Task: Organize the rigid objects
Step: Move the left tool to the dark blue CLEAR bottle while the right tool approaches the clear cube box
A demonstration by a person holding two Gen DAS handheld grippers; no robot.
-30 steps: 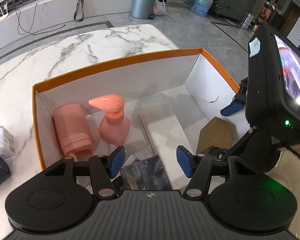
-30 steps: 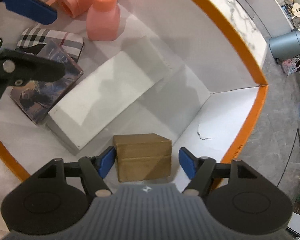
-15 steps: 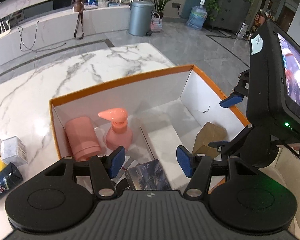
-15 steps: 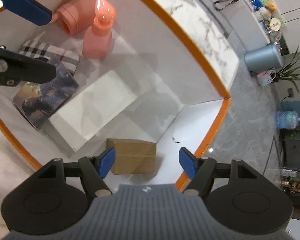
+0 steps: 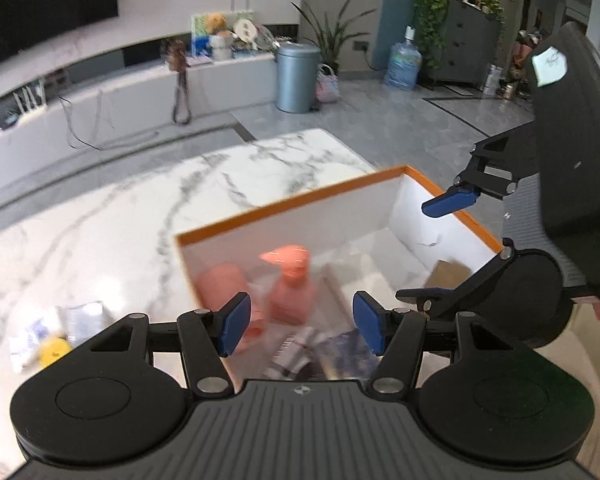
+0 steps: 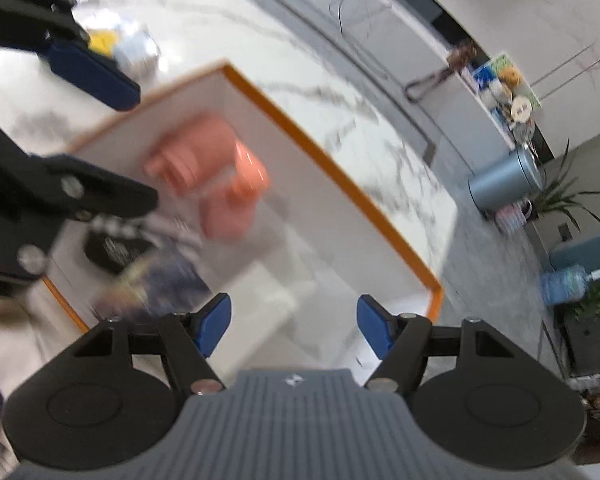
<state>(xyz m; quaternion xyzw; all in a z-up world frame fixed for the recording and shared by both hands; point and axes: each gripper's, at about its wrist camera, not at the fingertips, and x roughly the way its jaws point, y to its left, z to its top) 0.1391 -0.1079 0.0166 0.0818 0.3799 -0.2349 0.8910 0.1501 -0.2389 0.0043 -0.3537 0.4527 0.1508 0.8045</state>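
Note:
An orange-rimmed white box (image 5: 284, 208) sits on the marble table (image 5: 100, 216). It holds a pink pump bottle (image 5: 290, 288), a pink cylinder (image 5: 220, 284), a brown box (image 5: 446, 276), a white box (image 5: 364, 280), a plaid item (image 5: 296, 348) and a dark booklet (image 5: 348, 348). My left gripper (image 5: 300, 324) is open and empty, above the box's near side. My right gripper (image 6: 294, 326) is open and empty, high over the box (image 6: 340, 184); the pink bottle (image 6: 236, 200) and cylinder (image 6: 192, 152) look blurred below it. The right gripper also shows in the left wrist view (image 5: 432, 256).
Small loose items lie on the table left of the box: a yellow object (image 5: 54, 350) and a clear packet (image 5: 82, 316). Beyond the table are a grey floor, a metal bin (image 5: 296, 76) and a water jug (image 5: 404, 64).
Both grippers have risen and pulled back from the box, both open and empty. The brown box stays in the box's right corner. The views are now motion-blurred.

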